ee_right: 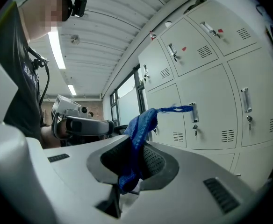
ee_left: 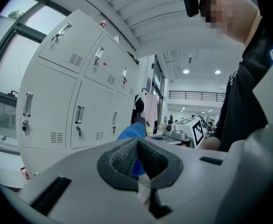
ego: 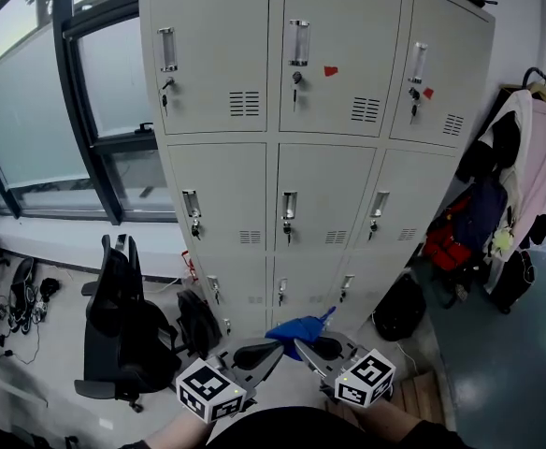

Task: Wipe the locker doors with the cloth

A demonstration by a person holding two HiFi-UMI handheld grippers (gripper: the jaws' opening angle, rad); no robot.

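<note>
Right gripper (ee_right: 135,149), low and close to the body: jaws pinch the blue cloth (ee_right: 139,125), its frayed tail pointing toward the lockers. Left gripper (ee_left: 137,143) just beside it: jaws pressed together, nothing clamped that I can see, with the cloth showing just beyond them. Locker doors (ego: 315,199) stand ahead, and the cloth touches none. Judgement: approach step, wiping not begun. Next: carry the cloth to a door, perhaps a top corner of the bank, press it flat, sweep.

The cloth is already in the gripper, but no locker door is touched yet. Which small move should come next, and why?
Probably lift the right gripper forward to the nearest locker door. Its jaws are shut on the blue cloth, and it hangs low, apart from the doors.
</note>
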